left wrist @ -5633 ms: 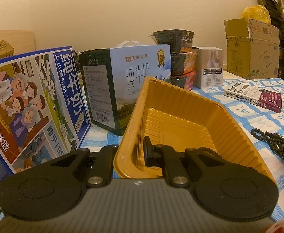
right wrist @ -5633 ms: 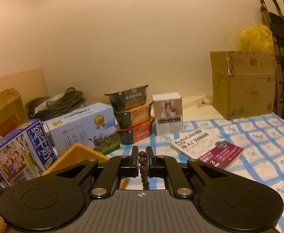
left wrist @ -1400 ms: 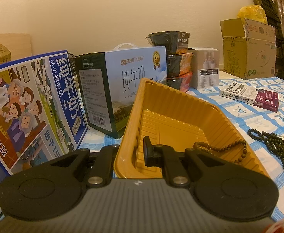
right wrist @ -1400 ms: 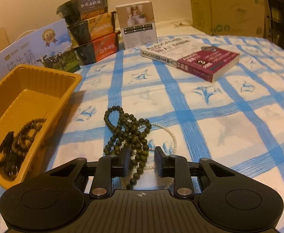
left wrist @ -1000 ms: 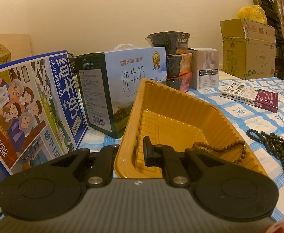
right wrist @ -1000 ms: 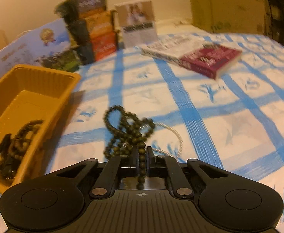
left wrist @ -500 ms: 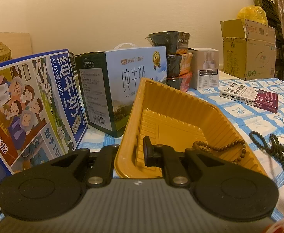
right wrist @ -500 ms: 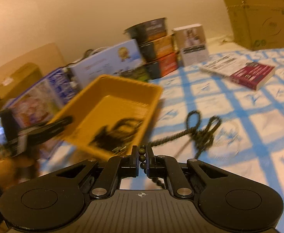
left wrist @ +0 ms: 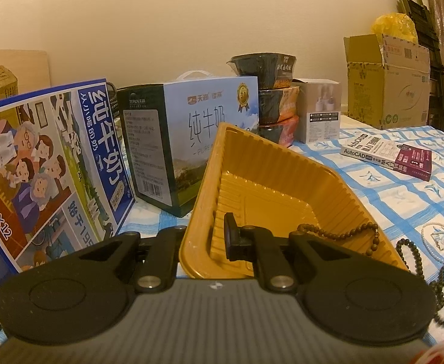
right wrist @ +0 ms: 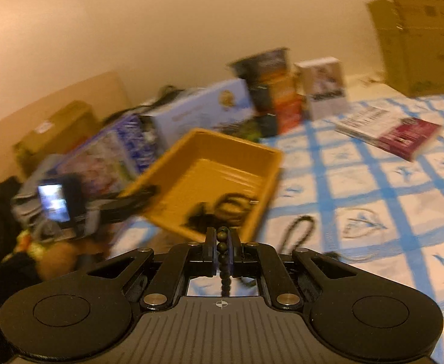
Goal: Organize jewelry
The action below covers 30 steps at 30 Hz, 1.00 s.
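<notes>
Dark bead strand [right wrist: 223,253], pinched between the pads of your right gripper [right wrist: 222,242]: its beads run in a line along the gripper's own axis, and the rest trails down toward the blue-checked cloth [right wrist: 403,212] below and to the right of the yellow tray [right wrist: 270,163]. In the left wrist view the same strand [left wrist: 415,261] hangs just outside the tray's right wall. The tray [left wrist: 209,163] is the landmark. It lies straight ahead of the right gripper and slightly lower, its near wall just beyond the fingertips, so the coming move is judged to be a short carry forward over that wall. Your right hand is the nearer one to the tray's open middle. A brown bead chain [left wrist: 337,232] already drapes over the tray's right rim, and a dark heap [right wrist: 222,212] rests on its floor. A white pearl string [left wrist: 440,245] lies on the cloth to the right of the tray. Your left gripper [left wrist: 203,236] is pressed together on the tray's near-left wall, one finger inside and one outside, tilting the tray up. The trailing loop may snag the rim.
</notes>
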Each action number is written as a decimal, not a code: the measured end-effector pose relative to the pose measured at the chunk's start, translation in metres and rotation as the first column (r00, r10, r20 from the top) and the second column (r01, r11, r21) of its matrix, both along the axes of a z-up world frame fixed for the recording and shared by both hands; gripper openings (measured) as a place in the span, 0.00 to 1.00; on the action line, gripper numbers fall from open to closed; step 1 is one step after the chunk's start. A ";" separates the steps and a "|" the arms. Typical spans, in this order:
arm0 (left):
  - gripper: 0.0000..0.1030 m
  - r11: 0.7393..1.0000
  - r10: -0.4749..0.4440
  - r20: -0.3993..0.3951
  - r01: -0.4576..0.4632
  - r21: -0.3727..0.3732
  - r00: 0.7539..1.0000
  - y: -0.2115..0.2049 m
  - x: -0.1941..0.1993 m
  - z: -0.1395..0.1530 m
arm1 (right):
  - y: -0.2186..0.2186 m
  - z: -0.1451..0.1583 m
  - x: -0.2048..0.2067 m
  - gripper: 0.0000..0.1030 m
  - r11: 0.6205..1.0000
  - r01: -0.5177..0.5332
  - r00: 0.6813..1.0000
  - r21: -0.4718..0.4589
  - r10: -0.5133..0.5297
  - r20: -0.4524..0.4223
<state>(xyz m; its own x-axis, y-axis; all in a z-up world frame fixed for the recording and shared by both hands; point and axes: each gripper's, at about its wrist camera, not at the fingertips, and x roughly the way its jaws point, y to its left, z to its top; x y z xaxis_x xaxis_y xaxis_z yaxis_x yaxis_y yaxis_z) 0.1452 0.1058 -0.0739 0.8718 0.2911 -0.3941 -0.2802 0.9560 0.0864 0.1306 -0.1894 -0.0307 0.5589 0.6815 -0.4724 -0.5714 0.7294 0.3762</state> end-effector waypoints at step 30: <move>0.11 1.000 -0.014 0.004 0.014 0.004 1.000 -0.002 0.000 0.002 | 0.055 -0.104 0.059 0.61 0.935 0.146 0.981 -0.324 -0.178 -0.071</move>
<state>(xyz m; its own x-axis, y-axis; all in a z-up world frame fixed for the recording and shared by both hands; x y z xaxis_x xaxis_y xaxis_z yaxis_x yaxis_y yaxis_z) 0.1451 0.1037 -0.0724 0.8772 0.2809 -0.3894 -0.2676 0.9594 0.0894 0.1900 -0.1341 -0.1344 0.5894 0.3924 -0.7061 -0.4077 0.8991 0.1594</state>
